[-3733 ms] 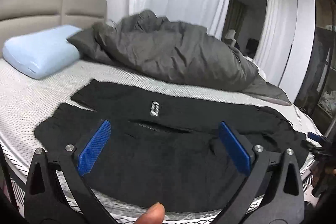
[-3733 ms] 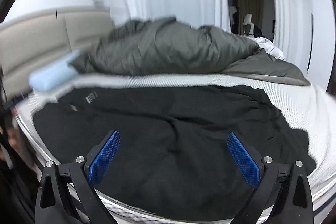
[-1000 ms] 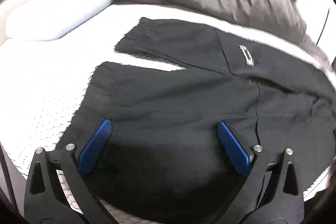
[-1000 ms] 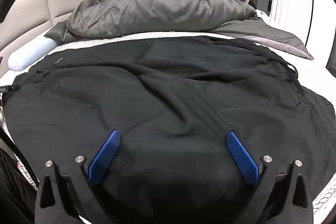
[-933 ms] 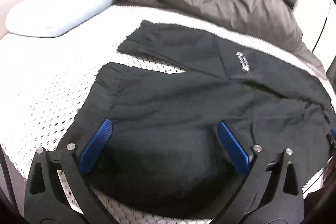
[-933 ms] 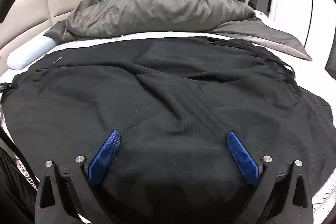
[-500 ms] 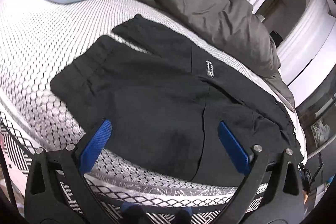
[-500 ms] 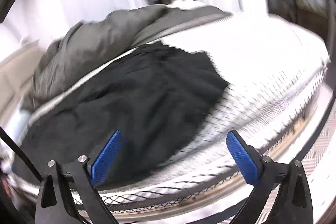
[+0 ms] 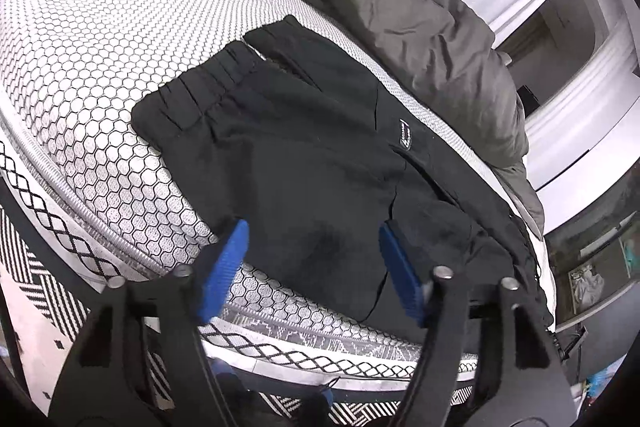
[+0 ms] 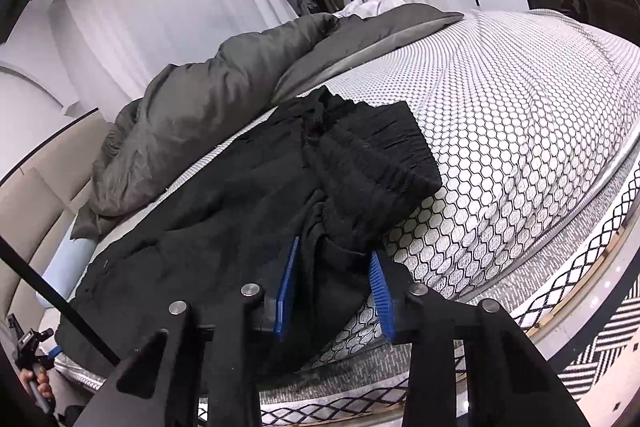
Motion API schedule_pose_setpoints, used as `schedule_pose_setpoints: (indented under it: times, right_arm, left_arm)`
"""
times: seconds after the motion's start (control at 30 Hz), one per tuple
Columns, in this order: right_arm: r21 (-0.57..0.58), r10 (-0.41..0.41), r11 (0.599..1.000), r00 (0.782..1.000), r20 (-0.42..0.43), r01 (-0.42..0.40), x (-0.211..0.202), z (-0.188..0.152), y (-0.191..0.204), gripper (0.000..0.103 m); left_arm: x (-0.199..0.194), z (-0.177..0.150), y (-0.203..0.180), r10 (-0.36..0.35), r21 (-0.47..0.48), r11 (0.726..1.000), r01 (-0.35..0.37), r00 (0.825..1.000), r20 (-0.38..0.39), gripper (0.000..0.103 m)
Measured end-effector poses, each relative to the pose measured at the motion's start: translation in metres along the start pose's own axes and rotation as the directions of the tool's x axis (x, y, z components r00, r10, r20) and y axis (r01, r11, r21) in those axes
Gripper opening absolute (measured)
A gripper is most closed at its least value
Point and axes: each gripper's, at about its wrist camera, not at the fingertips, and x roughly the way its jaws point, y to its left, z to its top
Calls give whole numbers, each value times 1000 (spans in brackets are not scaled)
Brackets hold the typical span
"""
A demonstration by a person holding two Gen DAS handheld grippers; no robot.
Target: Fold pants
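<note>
Both grippers just narrowed – left gripper (image 9: 312, 267) half-open above pants (image 9: 304, 155), nothing pinched; right gripper (image 10: 334, 291) closing round waistband bunch, grip unconfirmed – fold approx. starting.

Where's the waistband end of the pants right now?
In the right wrist view, the gathered waistband lies on the honeycomb-patterned mattress right of centre, just beyond the right gripper, with the grey duvet behind it.
</note>
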Motion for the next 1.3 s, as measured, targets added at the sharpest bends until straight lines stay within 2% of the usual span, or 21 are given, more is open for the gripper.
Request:
schedule_pose_setpoints:
  times: [0.3, 0.5, 0.67, 0.8, 0.9, 0.97, 1.07, 1.13, 1.2, 1.3]
  right_arm:
    - [29, 0, 1000, 1000, -9, 0, -6, -9, -12, 36]
    - [21, -9, 1000, 1000, -3, 10, -8, -10, -5, 36]
    - [4, -15, 1000, 1000, 6, 15, -13, -8, 1, 36]
    - [17, 6, 1000, 1000, 10, -6, -13, -9, -2, 36]
    - [62, 55, 997, 998, 3, -55, -9, -9, -7, 36]
    - [78, 86, 993, 996, 9, -86, -11, -7, -8, 36]
    - [67, 94, 993, 996, 11, -94, -13, -4, -8, 36]
    - [79, 92, 993, 996, 8, -93, -9, -2, -12, 36]
    - [117, 99, 988, 995, -3, -98, 1, 2, -18, 36]
    - [133, 91, 987, 996, -12, -89, 16, 3, -21, 36]
  left_arm:
    - [6, -14, 17, -48, -78, 996, 42, 995, -82, 61]
    - [13, -4, 6, -62, -86, 995, 57, 997, -48, 61]
    - [11, 0, -5, -75, -52, 996, 74, 997, -20, 61]
    - [25, 11, -6, -73, -64, 995, 71, 997, -25, 61]
    - [40, 17, -1, -52, -96, 994, 49, 998, -26, 60]
    - [45, 22, -4, -11, -79, 997, 11, 1000, 0, 53]
    - [50, 30, -9, 34, -44, 999, -33, 999, 33, 36]
    - [56, 36, -9, 44, -38, 998, -42, 998, 42, 21]
    - [61, 40, -4, 43, -66, 997, -41, 998, 40, 11]
    - [65, 42, 3, 24, -87, 996, -20, 999, 45, 6]
